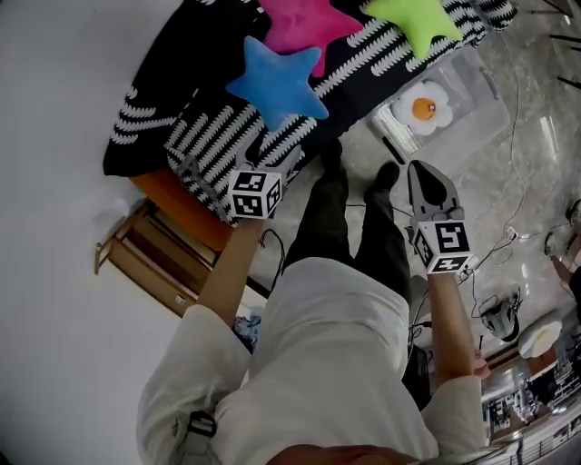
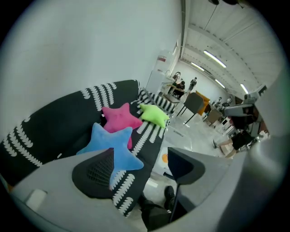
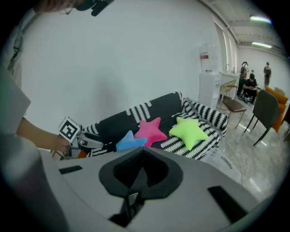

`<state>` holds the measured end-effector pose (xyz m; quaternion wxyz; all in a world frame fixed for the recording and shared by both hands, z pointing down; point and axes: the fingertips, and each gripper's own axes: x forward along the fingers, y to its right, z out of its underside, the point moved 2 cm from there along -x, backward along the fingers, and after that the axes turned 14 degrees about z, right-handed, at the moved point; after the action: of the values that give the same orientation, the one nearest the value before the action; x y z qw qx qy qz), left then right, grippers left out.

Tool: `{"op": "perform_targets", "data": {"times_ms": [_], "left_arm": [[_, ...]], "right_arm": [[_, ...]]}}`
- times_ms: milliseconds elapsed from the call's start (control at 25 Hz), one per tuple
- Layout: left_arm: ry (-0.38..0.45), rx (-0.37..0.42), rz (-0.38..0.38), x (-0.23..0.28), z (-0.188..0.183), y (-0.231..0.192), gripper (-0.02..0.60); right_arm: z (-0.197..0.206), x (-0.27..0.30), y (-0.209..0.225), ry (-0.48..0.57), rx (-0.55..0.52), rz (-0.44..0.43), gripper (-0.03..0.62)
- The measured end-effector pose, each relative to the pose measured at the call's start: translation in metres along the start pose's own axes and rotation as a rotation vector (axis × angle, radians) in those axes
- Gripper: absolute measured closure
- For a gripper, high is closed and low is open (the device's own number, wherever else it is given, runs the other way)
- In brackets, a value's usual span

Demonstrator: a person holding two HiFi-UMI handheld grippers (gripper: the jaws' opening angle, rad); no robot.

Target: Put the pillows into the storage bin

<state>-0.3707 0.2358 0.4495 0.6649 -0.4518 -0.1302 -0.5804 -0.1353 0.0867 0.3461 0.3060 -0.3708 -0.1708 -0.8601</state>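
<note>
Head view: my left tongs point(image 1: 257, 153) wide, empty; right tongs point(image 1: 427, 182) closed.
Blue pillow point(image 1: 277, 82) looks soft, light; I'd pinch one arm.

No legible text, label, brand or number visible.

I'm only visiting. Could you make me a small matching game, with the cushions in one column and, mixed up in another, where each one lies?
Things:
1. blue star pillow
2. pink star pillow
3. green star pillow
4. fried-egg pillow

Places:
A. inside the clear storage bin on the floor
B. on the sofa, the middle one of the three stars
C. on the sofa, at the end beside the bin
D. on the sofa, the star farthest from the bin

Pairs: 1-D, 2-B, 3-C, 4-A
</note>
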Motion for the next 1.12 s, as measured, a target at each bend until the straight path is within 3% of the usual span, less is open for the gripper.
{"op": "perform_targets", "data": {"times_ms": [400, 600, 760, 960, 1120], "left_arm": [[-0.170, -0.047, -0.121, 0.082, 0.097, -0.117, 0.201], [-0.257, -0.018, -0.160, 0.123, 0.144, -0.167, 0.196], [-0.346, 0.049, -0.214, 0.150, 0.177, -0.200, 0.179], [-0.377, 0.089, -0.274, 0.191, 0.207, -0.223, 0.126], [-0.324, 0.051, -0.347, 0.206, 0.216, -0.243, 0.110]], "right_arm": [[0.073, 0.100, -0.033, -0.077, -0.061, -0.056, 0.592], [0.115, 0.147, -0.048, -0.120, -0.078, -0.107, 0.592], [0.143, 0.181, -0.054, -0.133, -0.086, -0.130, 0.592], [0.185, 0.220, -0.051, -0.148, -0.056, -0.128, 0.592], [0.204, 0.232, -0.060, -0.155, -0.025, -0.122, 0.592]]}}
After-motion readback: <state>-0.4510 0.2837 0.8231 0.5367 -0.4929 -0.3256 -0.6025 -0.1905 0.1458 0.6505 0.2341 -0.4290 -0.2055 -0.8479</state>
